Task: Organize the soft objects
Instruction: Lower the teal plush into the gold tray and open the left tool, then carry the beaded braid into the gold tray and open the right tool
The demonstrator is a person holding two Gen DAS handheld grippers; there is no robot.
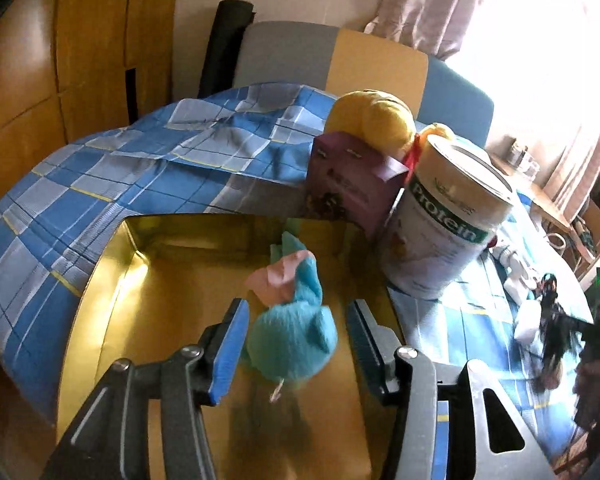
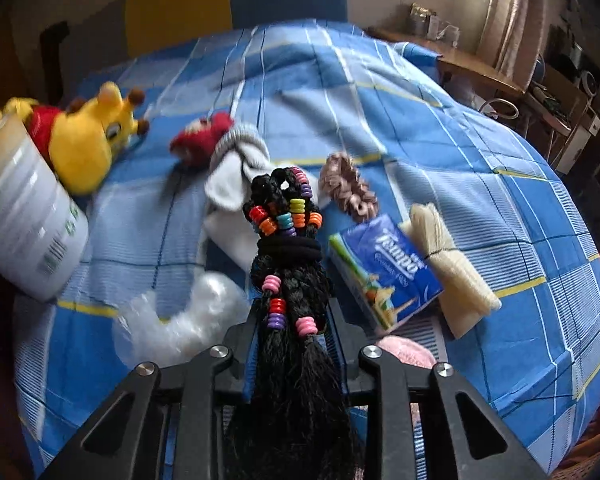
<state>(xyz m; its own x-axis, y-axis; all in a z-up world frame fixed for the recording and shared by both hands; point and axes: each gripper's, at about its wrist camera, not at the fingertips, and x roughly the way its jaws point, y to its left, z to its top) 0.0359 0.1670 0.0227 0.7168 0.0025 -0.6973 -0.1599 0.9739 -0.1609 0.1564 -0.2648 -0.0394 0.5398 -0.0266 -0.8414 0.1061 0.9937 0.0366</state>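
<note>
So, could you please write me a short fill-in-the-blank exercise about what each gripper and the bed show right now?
1. The left gripper stands open around a blue and ____ cloth bundle over the gold box.
2. The right gripper is shut on a black ____ strung with coloured beads.
3. The word printed on the white can is ____.
4. The Tempo tissue pack lies on the ____ checked bedsheet.

Missing words: pink; braid; Protein; blue

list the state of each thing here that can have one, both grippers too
left gripper: open, above the gold box
blue and pink cloth: between the fingers, unpressed
gold box: open, no lid
protein can: upright, lid on
right gripper: shut on beaded black braid
tissue pack: lying flat, closed
brown scrunchie: loose on blanket
</note>
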